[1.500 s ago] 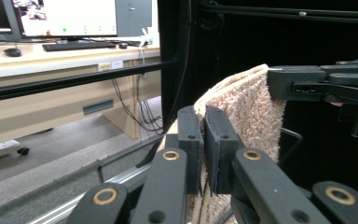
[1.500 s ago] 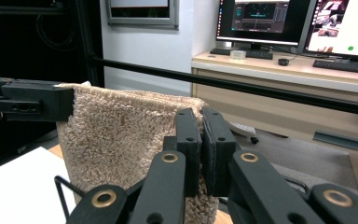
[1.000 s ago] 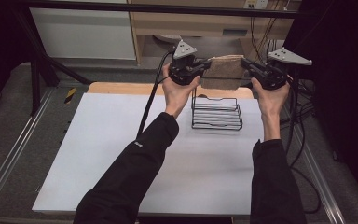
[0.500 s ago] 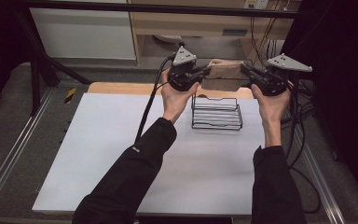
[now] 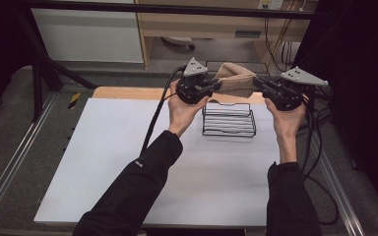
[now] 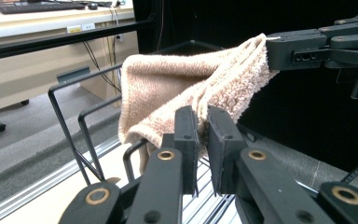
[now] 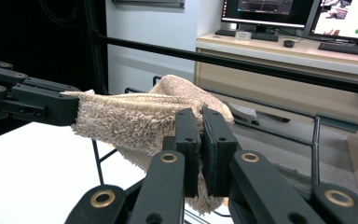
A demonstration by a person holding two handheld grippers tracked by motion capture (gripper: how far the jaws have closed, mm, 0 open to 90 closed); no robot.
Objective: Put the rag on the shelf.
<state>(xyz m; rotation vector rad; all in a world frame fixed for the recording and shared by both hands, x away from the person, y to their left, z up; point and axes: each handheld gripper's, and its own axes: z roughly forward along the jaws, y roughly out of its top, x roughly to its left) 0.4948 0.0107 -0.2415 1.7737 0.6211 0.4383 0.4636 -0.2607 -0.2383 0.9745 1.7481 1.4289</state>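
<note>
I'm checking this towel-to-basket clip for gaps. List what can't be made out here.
- Towel, high view: its two ends are hidden by the left gripper and right gripper.
- Wire basket, left gripper view: bottom hidden by the jaws; the right gripper view shows just a few wires.
- Towel's lower edge, right gripper view: behind the jaws.
- Whether the towel touches the basket: cannot tell.

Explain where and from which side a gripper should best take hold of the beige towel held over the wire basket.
Probably at its end edges, one gripper from each side. The towel is limp and folded, so pinching opposite ends, as the left gripper and right gripper do, keeps it spread above the basket.
</note>
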